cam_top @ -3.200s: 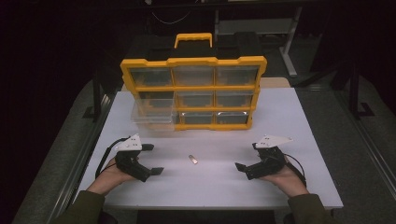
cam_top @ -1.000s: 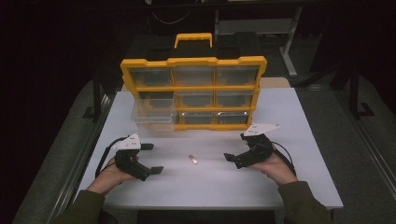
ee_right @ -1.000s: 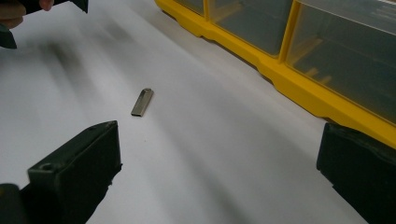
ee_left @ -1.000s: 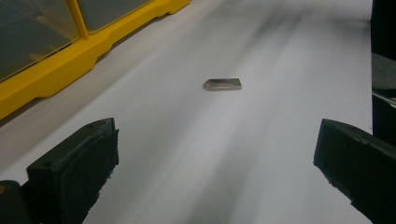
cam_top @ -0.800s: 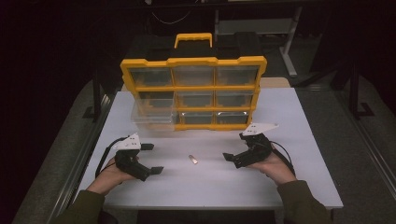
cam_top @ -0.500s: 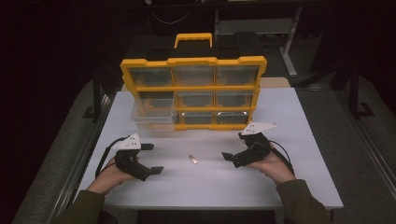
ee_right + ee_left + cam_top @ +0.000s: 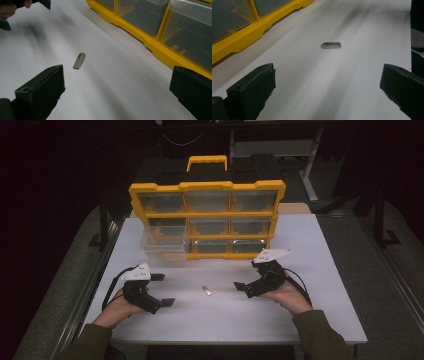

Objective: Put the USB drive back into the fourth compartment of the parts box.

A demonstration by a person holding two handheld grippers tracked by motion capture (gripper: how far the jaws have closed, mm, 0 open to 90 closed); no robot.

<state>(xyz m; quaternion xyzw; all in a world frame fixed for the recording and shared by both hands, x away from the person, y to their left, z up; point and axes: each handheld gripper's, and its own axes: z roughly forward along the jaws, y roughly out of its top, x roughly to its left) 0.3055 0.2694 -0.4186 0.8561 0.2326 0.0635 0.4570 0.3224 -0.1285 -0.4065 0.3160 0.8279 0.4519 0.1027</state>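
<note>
Left gripper (image 7: 159, 290) and right gripper (image 7: 245, 284): jaws wide, holding nothing, either side of small flat silver metal piece (image 7: 206, 291) on white table (image 7: 310, 320). Yellow plastic organiser w/ clear drawers (image 7: 207, 219) behind piece. Room dark.

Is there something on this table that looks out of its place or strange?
One clear drawer sticks out from the left side of the yellow organizer, and a small metal piece lies loose on the table.
</note>
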